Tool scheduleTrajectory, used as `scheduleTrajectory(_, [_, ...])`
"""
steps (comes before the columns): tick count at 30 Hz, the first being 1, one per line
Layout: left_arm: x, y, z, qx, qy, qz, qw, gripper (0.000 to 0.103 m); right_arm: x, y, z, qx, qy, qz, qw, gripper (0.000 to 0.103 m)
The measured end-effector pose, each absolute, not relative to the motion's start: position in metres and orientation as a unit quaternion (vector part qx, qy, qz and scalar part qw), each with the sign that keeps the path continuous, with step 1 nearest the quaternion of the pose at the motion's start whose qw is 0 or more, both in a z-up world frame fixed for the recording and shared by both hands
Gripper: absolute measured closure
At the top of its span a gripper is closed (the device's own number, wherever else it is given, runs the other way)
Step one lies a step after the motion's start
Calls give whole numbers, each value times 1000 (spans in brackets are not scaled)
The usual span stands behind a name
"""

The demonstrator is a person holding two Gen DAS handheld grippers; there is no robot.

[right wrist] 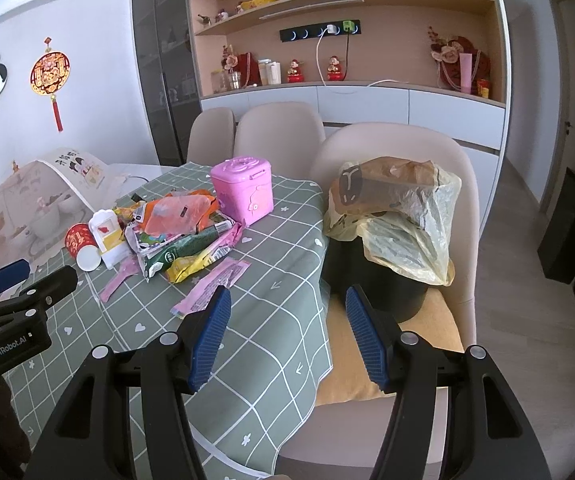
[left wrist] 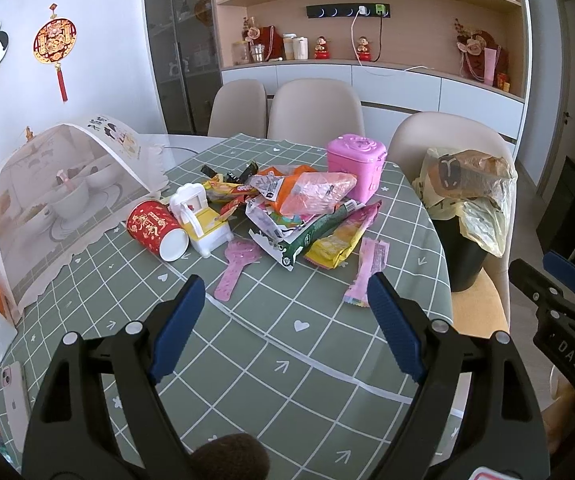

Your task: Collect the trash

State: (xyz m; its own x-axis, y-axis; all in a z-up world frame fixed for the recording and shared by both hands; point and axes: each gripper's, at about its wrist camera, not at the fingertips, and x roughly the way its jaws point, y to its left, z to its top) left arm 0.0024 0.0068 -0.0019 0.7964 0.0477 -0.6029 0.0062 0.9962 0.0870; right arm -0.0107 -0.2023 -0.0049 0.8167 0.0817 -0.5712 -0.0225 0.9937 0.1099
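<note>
A pile of snack wrappers (left wrist: 303, 216) lies mid-table on the green checked cloth (left wrist: 271, 344); it also shows in the right wrist view (right wrist: 183, 236). A pink wrapper (left wrist: 367, 272) lies apart, nearest my grippers, also seen in the right wrist view (right wrist: 211, 292). A red paper cup (left wrist: 155, 230) lies on its side at the left. A black bin (right wrist: 379, 284) lined with a yellowish bag (right wrist: 403, 216) stands on a chair to the right. My left gripper (left wrist: 285, 292) is open and empty, short of the pile. My right gripper (right wrist: 287, 300) is open and empty, over the table's right edge.
A pink toy box (left wrist: 357, 166), a white-and-yellow toy (left wrist: 203, 216) and a pink toy spoon (left wrist: 233, 268) sit by the pile. A mesh food cover (left wrist: 55, 204) over dishes stands at the left. A phone (left wrist: 13, 400) lies at the near left. Beige chairs (left wrist: 313, 110) ring the table.
</note>
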Motion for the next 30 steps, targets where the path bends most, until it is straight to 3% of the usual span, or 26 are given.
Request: scheduleTrajectory(30, [3, 10, -1, 41, 317, 11, 948, 24, -11, -204, -3, 47, 301, 29, 952, 46])
